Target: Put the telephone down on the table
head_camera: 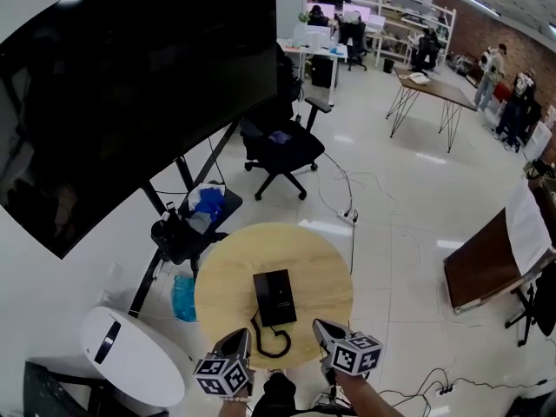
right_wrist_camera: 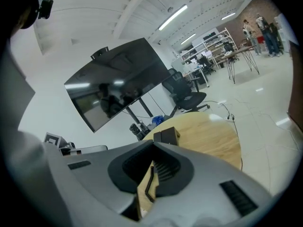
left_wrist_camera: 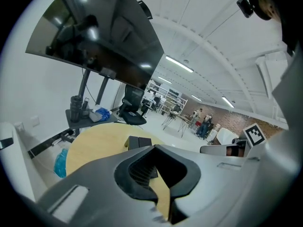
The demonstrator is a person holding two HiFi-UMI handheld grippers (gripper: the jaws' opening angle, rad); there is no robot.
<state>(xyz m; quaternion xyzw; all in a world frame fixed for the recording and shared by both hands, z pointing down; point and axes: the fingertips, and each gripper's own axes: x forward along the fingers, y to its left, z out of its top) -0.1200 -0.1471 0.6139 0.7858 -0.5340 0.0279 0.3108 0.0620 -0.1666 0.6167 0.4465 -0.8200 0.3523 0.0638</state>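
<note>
I have both grippers low at the near edge of the round wooden surface (head_camera: 224, 272), one on each side of my centreline, both pointing forward and tipped a little downward toward the telephone (head_camera: 274, 297). The left gripper (head_camera: 238, 339) sits just left of the coiled cord (head_camera: 273, 342), with its marker cube nearest the camera. In the left gripper view, the left gripper (left_wrist_camera: 154, 147) has its jaws pressed together with nothing between them. Only a strip of the surface (left_wrist_camera: 94, 148) shows through the slot behind the tips, and the telephone (left_wrist_camera: 138, 141) lies beyond them, apart. The right gripper (head_camera: 323, 328) mirrors it just right of the cord, angled slightly inward, with my right forearm (head_camera: 372, 398) running back out of the bottom of the head view. In the right gripper view, the right gripper (right_wrist_camera: 154, 143) also has its jaws together and pinches nothing. The coiled cord (right_wrist_camera: 149, 183) seen through the slot lies on the surface (right_wrist_camera: 208, 138) below. The telephone (right_wrist_camera: 166, 136) is black and rectangular and rests flat near the middle of the surface, ahead of both grippers and untouched by either. Its cord curls from its near end toward the edge between them.
</note>
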